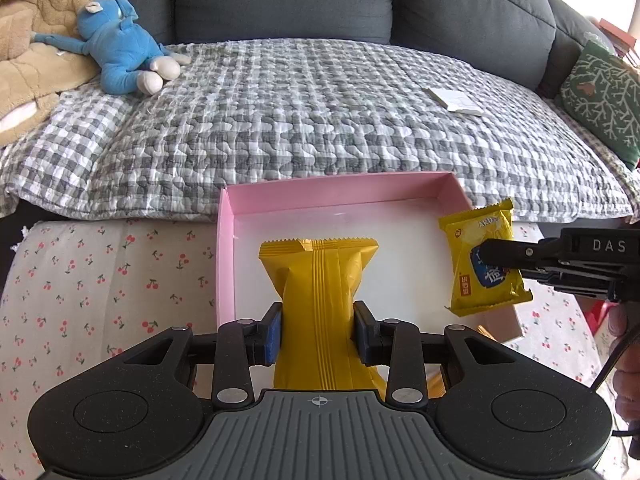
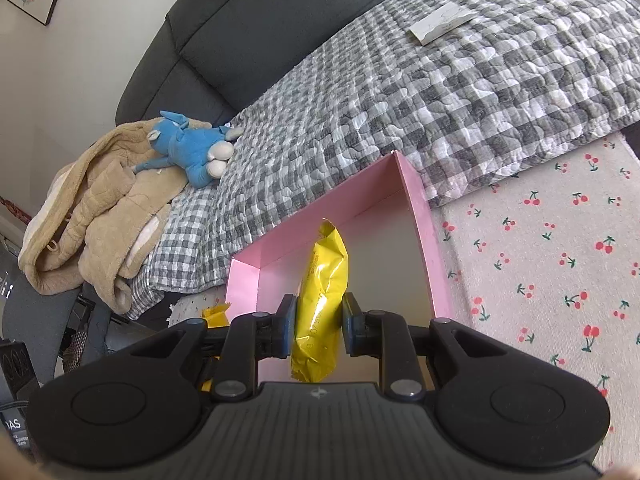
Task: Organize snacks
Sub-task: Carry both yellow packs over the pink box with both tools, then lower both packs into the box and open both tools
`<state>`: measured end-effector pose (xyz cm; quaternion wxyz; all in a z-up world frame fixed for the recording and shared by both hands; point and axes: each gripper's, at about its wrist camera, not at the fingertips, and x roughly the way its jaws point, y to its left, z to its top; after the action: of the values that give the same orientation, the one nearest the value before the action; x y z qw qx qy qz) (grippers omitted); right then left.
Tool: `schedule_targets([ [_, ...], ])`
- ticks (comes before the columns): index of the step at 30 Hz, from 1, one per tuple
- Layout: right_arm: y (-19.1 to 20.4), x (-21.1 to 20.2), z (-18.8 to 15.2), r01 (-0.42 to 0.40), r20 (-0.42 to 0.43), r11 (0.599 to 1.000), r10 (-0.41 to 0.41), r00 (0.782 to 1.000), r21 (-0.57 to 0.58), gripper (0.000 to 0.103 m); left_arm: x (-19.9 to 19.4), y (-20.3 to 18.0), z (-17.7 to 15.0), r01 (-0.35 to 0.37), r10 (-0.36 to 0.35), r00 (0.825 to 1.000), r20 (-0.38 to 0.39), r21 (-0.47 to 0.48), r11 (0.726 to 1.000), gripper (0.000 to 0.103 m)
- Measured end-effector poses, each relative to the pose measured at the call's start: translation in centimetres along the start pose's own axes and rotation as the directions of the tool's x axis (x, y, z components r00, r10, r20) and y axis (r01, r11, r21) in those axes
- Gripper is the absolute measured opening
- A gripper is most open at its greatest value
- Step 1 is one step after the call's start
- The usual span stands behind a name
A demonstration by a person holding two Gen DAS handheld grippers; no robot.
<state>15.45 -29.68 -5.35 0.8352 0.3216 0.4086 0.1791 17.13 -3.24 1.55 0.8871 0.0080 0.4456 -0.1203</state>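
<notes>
My left gripper point(image 1: 318, 328) is shut on a yellow snack packet point(image 1: 318, 280), held seam-side up over the near part of a pink box point(image 1: 226, 240) with a white floor. My right gripper point(image 2: 318, 324) is shut on a second yellow snack packet point(image 2: 322, 276), held edge-on above the same pink box point(image 2: 424, 232). In the left wrist view that second packet point(image 1: 482, 256), with a blue label, hangs at the box's right wall, pinched by the right gripper's fingers point(image 1: 508, 256).
The box stands on a cherry-print cloth point(image 1: 100, 280) in front of a sofa with a checked quilt point(image 1: 300, 112). On the quilt lie a blue plush toy point(image 1: 120, 52), a beige blanket point(image 2: 96, 212), a white card point(image 1: 454, 101) and a green cushion point(image 1: 604, 96).
</notes>
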Motion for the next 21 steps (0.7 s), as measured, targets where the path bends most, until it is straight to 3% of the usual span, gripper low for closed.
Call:
schedule_targets([
  [9, 0.6, 4.2, 0.9, 0.051, -0.027, 0.986, -0.056, 0.998, -0.161, 0.021, 7.0, -0.3, 2.1, -0.09, 0.09, 0.995, 0.031, 0.015, 0.996, 0.033],
  [21, 1.1, 6.9, 2.1, 0.043, -0.008, 0.977, -0.046, 0.999, -0.209, 0.021, 9.6, 0.4, 3.2, -0.146, 0.146, 0.988, 0.055, -0.01, 0.989, 0.034],
])
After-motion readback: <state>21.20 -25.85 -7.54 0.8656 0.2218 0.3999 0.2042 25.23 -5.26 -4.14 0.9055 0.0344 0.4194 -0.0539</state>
